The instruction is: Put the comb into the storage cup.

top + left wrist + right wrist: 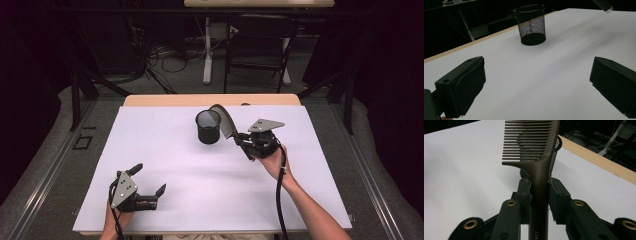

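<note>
We have the right gripper (539, 192) clamped on the handle of a dark comb (534, 147), teeth end raised just beside the rim of the black mesh cup (208, 126) at the far middle of the white table (165, 165). So the pick-up looks done; dropping the comb into the cup remains. Our left gripper (150, 178) rests near us, jaws spread and empty

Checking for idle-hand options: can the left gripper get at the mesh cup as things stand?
Probably yes: the left gripper is open, with bare table between it and the mesh cup; the comb sits on the cup's far side.
</note>
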Motion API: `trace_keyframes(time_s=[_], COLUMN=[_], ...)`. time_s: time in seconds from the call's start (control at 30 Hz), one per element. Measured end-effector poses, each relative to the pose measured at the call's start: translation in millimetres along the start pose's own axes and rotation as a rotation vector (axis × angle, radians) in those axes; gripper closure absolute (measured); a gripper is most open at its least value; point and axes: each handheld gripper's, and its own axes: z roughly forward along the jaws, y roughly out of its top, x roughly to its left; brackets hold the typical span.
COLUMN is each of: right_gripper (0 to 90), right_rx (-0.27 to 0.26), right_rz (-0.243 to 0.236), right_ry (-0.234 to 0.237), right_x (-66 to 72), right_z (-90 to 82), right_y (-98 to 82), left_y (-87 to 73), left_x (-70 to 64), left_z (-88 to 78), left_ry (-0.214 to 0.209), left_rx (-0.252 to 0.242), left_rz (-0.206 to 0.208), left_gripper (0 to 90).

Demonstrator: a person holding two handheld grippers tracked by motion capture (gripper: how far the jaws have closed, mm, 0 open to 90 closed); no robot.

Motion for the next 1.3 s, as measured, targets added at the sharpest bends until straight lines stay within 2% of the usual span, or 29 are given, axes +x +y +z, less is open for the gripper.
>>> trace_keyframes(time_s=[0.53,1.3], right_gripper=[72.5,72.6], right_rx=[-0.041,-0.072], right_rz=[0.012,0.014], right_ry=[-0.018,-0.023], right_x=[-4.7,-9.9], right_z=[-1.5,6.8], right_y=[11.4,27.1], left_y=[-0.1,-0.2], left_x=[-0.8,-0.8], left_z=[0.8,0.7], left_ry=[0.000,-0.002], left_rx=[0.002,0.002], left_rz=[-0.005,-0.005], left_gripper=[0.4,0.4])
